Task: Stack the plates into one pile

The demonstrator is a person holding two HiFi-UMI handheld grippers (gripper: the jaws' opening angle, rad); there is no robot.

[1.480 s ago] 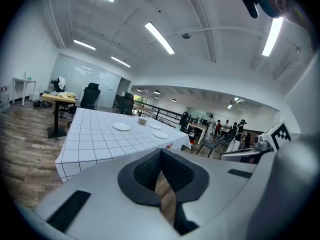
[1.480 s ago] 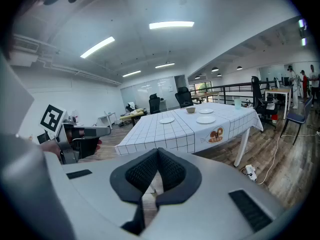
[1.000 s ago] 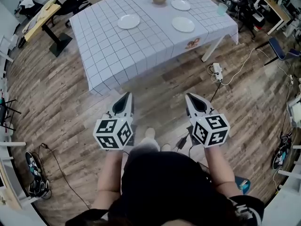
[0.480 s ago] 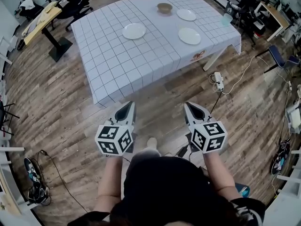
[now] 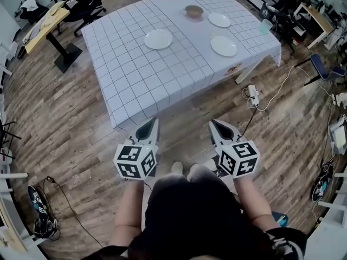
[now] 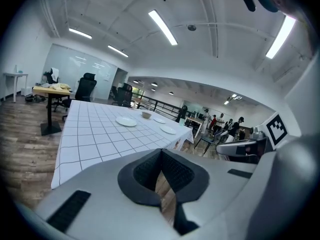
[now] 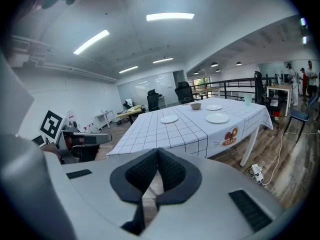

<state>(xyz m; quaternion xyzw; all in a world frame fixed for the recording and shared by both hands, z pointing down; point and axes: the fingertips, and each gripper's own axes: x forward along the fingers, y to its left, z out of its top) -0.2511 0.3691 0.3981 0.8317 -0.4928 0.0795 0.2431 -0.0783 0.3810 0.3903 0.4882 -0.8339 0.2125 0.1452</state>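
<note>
A: White plates (image 5: 158,39), where did they lie?
B: Three, well apart on the table (image 5: 141,75), the far one near a bowl (image 5: 194,11).
A: And the grippers?
B: The left gripper (image 5: 148,123) and the right gripper (image 5: 216,125) were both clenched on nothing, over the floor (image 5: 65,123) short of the table.

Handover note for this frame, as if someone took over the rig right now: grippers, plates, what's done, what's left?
Left gripper: shut, empty, over the floor short of the table.
Right gripper: shut, empty, also short of the table.
Plates: three, all apart on the checked cloth: left plate, near right plate, far right plate. A bowl stands at the far end.
Done: nothing stacked.
Left: reach the table, open the jaws, and set two plates onto the third for one pile.
</note>
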